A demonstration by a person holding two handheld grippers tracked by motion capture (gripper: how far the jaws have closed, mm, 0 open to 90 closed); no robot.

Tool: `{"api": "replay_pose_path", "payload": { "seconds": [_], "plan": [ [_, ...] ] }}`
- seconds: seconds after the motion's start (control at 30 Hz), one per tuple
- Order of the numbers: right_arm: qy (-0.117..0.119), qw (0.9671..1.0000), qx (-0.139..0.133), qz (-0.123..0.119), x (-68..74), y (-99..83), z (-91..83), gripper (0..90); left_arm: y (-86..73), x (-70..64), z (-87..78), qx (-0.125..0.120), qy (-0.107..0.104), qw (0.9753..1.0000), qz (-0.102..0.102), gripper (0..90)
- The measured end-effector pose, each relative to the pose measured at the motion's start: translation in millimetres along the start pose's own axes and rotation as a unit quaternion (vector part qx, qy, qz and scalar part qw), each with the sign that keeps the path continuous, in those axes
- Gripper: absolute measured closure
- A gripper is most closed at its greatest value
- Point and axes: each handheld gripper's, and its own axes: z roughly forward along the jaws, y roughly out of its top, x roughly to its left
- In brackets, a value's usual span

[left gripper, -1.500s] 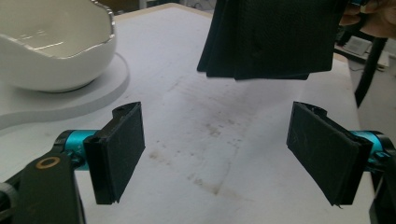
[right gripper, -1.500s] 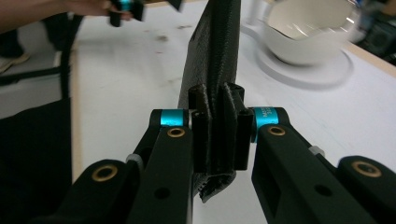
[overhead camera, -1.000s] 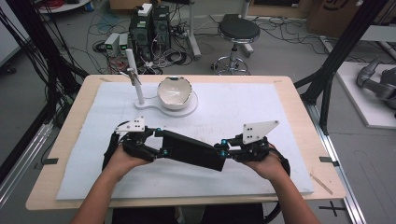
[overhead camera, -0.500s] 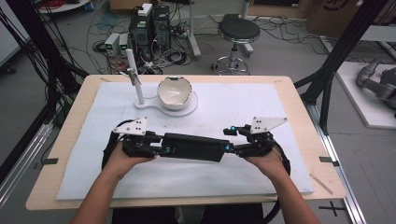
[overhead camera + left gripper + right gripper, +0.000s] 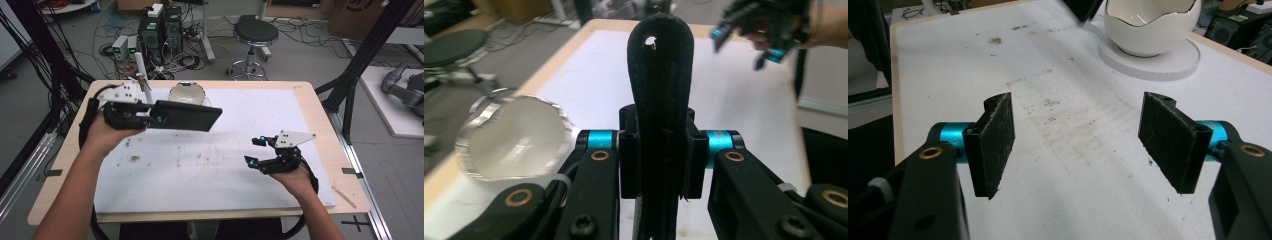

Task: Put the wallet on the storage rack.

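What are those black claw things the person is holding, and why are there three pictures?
Those are grippers: hand-held tools with two black jaws that pinch things, a bit like big tongs. A person holds one in each hand.

One picture comes from a camera high above the wooden table with a stained white mat. The other two come from little cameras riding on the grippers, looking along their jaws.

The left gripper is squeezed shut on a long flat black strip and holds it in the air. Up close, the strip has a small hole near its rounded tip.

The right gripper is open and holds nothing; you can see its fuzzy black pads wide apart.

At the far side of the mat sits a white eggshell-shaped bowl on a round white base.
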Motion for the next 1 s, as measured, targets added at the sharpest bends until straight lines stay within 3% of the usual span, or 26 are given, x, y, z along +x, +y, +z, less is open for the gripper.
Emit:
{"api": "replay_pose_path", "payload": {
  "seconds": [0.17, 0.3, 0.37, 0.5, 0.63, 0.73, 0.87, 1.0],
  "plan": [
    [0.000, 1.0000, 0.005, 0.000, 0.9, -2.9, 1.6, 31.3, 35.6, 20.9, -9.2, 0.031, 0.037, 0.9987, 0.015, 75.2],
    [-0.001, 1.0000, 0.003, 0.002, 0.3, -4.7, 1.7, 31.2, 53.4, 35.6, -7.8, 0.065, 0.059, 0.9958, 0.025, 75.2],
    [-0.002, 1.0000, 0.002, 0.005, -0.4, -6.2, 1.6, 31.2, 57.0, 43.1, -4.0, 0.080, 0.066, 0.9944, 0.021, 75.2],
    [-0.004, 0.9999, 0.001, 0.009, -1.9, -9.4, 1.1, 31.2, 56.6, 57.7, 9.8, 0.119, 0.078, 0.9897, 0.013, 75.2],
    [-0.007, 0.9999, 0.000, 0.010, -2.9, -11.0, -0.6, 31.2, 48.7, 72.9, 29.1, 0.159, 0.088, 0.9834, -0.001, 75.1],
    [-0.008, 0.9999, 0.002, 0.010, -3.5, -12.1, -1.4, 31.2, 43.8, 80.0, 42.7, 0.178, 0.088, 0.9800, -0.008, 75.1],
    [-0.008, 0.9999, 0.005, 0.009, -3.4, -13.6, -0.5, 31.2, 38.4, 86.3, 62.8, 0.197, 0.072, 0.9775, -0.016, 75.1],
    [-0.004, 1.0000, 0.006, 0.007, -3.0, -14.0, 0.7, 31.3, 31.5, 91.1, 82.6, 0.235, 0.073, 0.9691, -0.020, 75.0]
  ]
}}
